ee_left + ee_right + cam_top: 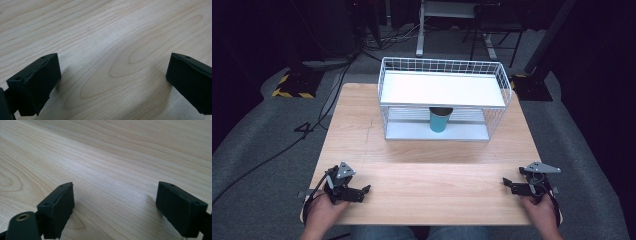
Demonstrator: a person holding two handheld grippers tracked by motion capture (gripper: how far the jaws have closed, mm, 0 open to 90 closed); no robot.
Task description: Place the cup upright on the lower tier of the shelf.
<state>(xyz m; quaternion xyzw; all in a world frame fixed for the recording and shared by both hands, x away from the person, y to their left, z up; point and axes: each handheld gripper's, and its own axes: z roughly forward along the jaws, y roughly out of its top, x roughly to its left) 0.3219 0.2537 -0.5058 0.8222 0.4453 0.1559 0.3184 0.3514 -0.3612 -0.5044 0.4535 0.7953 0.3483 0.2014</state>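
My left gripper rests at the near left of the wooden table and my right gripper at the near right, both with jaws spread wide and nothing between them. Farther back, a teal cup stands upright on the lower shelf of the white wire rack, well apart from both grippers.

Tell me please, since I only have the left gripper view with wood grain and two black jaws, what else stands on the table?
Observer: A white wire rack stands at the far side of the table.
Operator: Is anything in it?
Observer: A teal cup stands upright on its lower shelf.
Operator: And the other gripper?
Observer: The right gripper has its jaws wide apart over bare wood, near the table's front right corner.
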